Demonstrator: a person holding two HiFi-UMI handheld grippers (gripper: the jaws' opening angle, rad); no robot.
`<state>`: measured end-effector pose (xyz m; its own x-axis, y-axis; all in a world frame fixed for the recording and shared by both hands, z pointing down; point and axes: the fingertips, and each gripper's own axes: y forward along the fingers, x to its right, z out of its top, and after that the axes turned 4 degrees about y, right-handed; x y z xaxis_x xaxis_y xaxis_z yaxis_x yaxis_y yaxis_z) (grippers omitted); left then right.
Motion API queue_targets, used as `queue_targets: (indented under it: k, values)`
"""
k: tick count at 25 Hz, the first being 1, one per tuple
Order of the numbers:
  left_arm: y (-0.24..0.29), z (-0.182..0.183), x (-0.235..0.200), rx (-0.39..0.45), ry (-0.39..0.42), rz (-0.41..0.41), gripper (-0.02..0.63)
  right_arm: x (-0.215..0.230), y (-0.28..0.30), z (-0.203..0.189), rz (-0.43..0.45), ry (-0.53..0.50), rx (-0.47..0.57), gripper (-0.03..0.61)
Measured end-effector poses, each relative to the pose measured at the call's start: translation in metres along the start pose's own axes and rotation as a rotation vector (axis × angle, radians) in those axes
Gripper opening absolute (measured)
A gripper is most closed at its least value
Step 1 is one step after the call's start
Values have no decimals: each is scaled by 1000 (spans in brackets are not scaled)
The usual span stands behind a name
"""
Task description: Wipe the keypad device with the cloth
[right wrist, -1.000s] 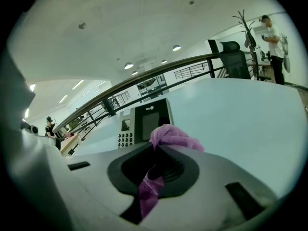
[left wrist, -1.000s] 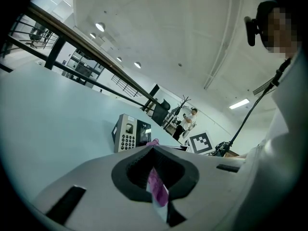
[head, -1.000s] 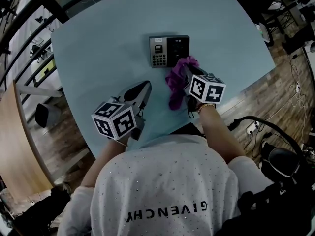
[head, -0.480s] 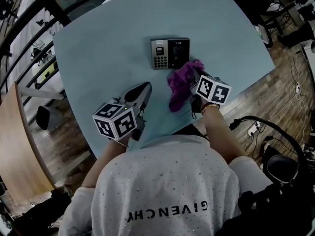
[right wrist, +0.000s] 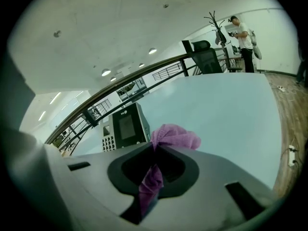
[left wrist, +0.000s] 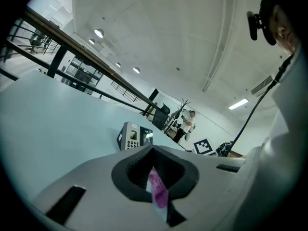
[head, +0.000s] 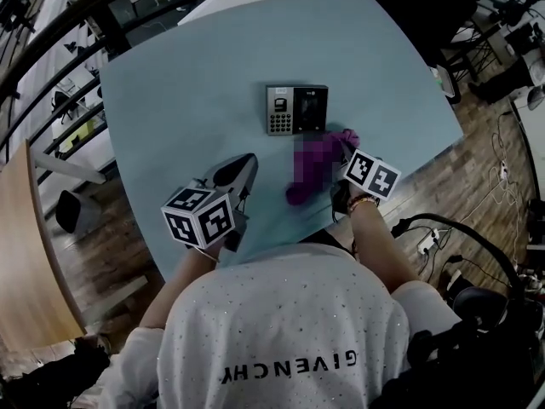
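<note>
2 hand-held grippers meet over a pale blue table [head: 187,83]: the right gripper [head: 339,150] clamps a purple cloth [head: 306,173] just beside the keypad device [head: 295,109], while the left gripper [head: 243,167] rests apart on the table, jaws together.

"GIVENCHY", upside down, across the person's white shirt [head: 289,331], nothing else legible

A large pale blue-green table [head: 187,83] stands on a brown wood-plank floor [head: 477,169]. Beyond the table's far edge runs a black metal railing [left wrist: 86,61]. Past its far corner stand a black office chair [right wrist: 204,52] and a coat stand [right wrist: 216,20]. Above the table, a white ceiling [left wrist: 168,28] carries round recessed lights [left wrist: 98,33].
</note>
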<state>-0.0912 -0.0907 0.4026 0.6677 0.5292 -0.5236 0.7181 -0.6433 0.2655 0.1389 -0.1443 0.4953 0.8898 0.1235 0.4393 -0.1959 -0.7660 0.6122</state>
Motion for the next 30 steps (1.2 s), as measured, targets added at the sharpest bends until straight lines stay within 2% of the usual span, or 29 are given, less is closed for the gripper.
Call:
queue_targets:
  k: [4,8,11,14,18,21,24,26,30]
  values:
    - [-8,7,-5,27,-10,9,8,-23,-18,15,90,35,55,25]
    - [-13,41,-20,122,-55,64,8,-53,-36,51,183,51,145,25]
    - [-16,70,-21,163,5,108,8,-80,-57,84,228,-37,228,23]
    - [-27,81,-6,180,80,104,8,-113,-86,108,315,-137,302,23]
    - [-28,93,11,214,82,65,8,-141,-118,140,385,-288,380,23]
    - [-25,103,20,248,99,78,8,-143,-133,161,425,-329,432,25]
    - [-30,117,33,291,113,113,8,-144,-148,175,469,-335,428,25]
    - [-33,123,47,314,105,127,8,-140,-158,178,500,-349,387,24]
    - [-25,136,77,353,128,153,7,-135,-172,188,544,-459,321,23]
